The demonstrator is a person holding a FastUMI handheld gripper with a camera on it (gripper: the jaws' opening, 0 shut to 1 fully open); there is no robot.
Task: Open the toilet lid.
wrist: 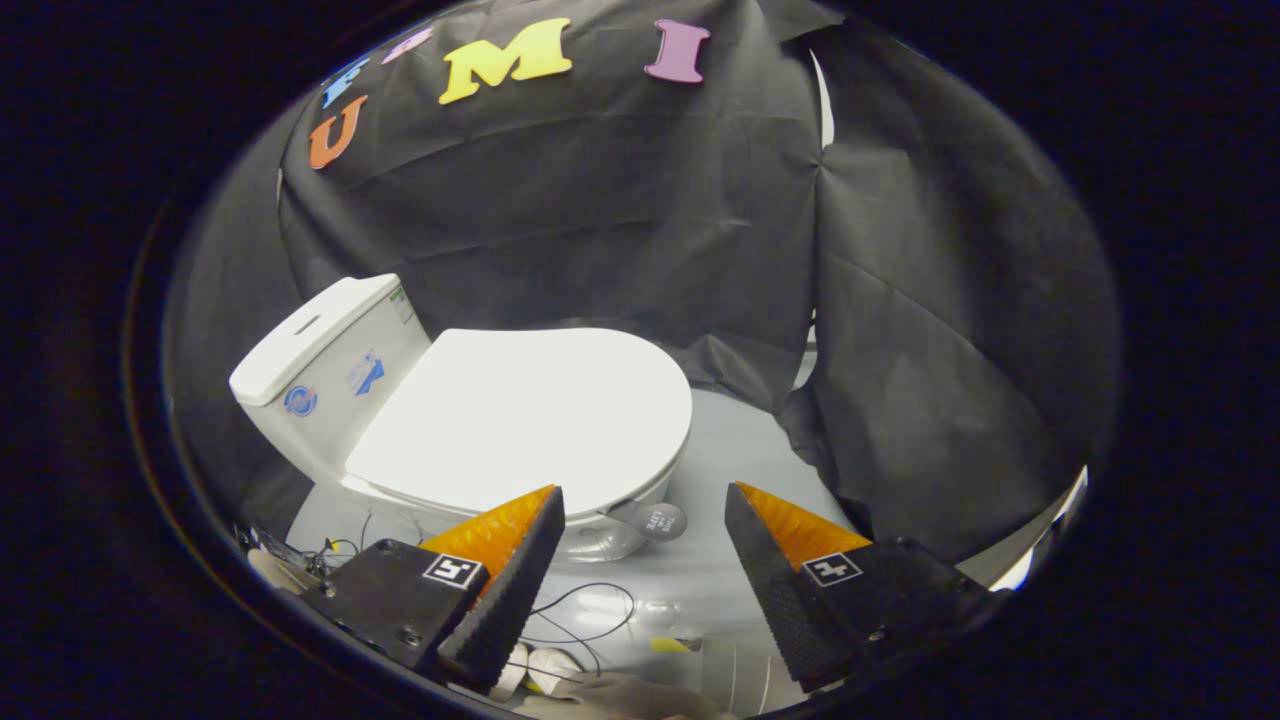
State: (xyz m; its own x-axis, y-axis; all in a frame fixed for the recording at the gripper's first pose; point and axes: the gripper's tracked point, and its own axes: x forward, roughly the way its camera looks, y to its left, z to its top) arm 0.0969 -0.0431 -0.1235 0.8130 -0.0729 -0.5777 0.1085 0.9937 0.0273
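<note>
Ahead, I see the white toilet [330,400] on the pale floor [730,450], its cistern [310,350] away to my left. Its toilet lid [520,410] lies flat and closed, just beyond my fingers. My gripper [645,495] gapes wide, holding nothing. Below it, thin black cables [590,610] trail across the floor.

Gripper [643,490] held with fingers spread wide, nothing between them, above the closed toilet lid [520,415], tank [320,360] beyond, thin cable [590,615] on floor [720,450].
</note>
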